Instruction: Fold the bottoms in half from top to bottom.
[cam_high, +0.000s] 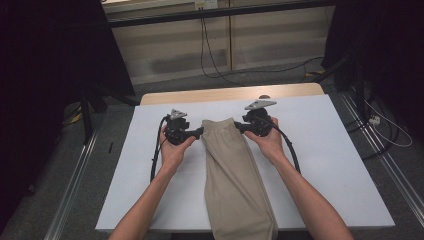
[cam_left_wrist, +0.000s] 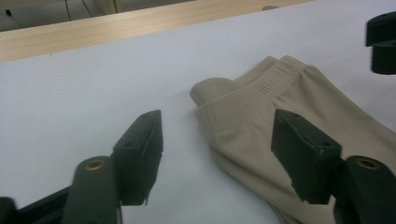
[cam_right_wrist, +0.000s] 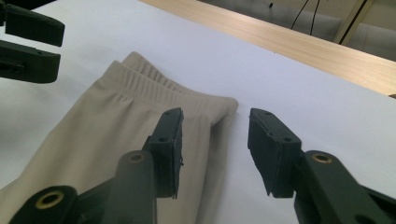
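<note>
While the folded beige knit garment with a ribbed waistband (cam_high: 235, 172) lies lengthwise down the middle of the white-covered table (cam_high: 340, 165), its waistband end toward the far wooden edge and its other end hanging past the near edge, it looks light, soft and limp, so by my judgement it will sag and slide on itself unless it is pinched through all its layers. The two corners of the waistband seem the best places to take hold, since the ribbing is thicker there and gives the pads something to bite. At the garment's left waistband corner sits the left gripper (cam_left_wrist: 217, 154), its jaws parted moderately wide, one over bare table and the other above the cloth, pressing nothing. At the right waistband corner the right gripper (cam_right_wrist: 215, 149) stands with a narrower gap straddling the garment's edge; whether its inner pad brushes the fabric is hard to tell, but it grips nothing yet.
</note>
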